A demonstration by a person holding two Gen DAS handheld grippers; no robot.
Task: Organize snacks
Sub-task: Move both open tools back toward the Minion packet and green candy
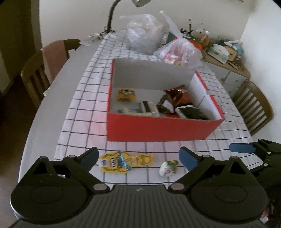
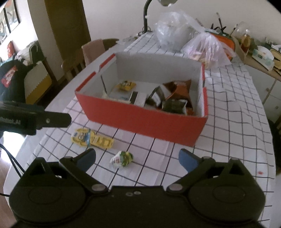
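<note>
A red cardboard box (image 1: 158,128) (image 2: 140,121) stands open on the checked tablecloth (image 1: 84,98). Inside lie several snack packets, among them a yellow one (image 1: 126,93) and a brown foil bag (image 1: 177,96). In front of the box, on the cloth, lie a flat yellow packet (image 1: 125,161) (image 2: 92,138) and a small white-and-green wrapped snack (image 1: 168,168) (image 2: 122,158). My left gripper (image 1: 138,154) hangs open just above the yellow packet, holding nothing. My right gripper (image 2: 137,154) is open and empty, with the small wrapped snack just ahead of it.
Two clear plastic bags (image 1: 144,33) (image 1: 180,50) sit behind the box, beside a desk lamp (image 1: 112,15). Wooden chairs (image 1: 35,73) (image 1: 252,103) flank the table. A cluttered sideboard (image 1: 224,50) stands at the back right. The table edge runs close on the left.
</note>
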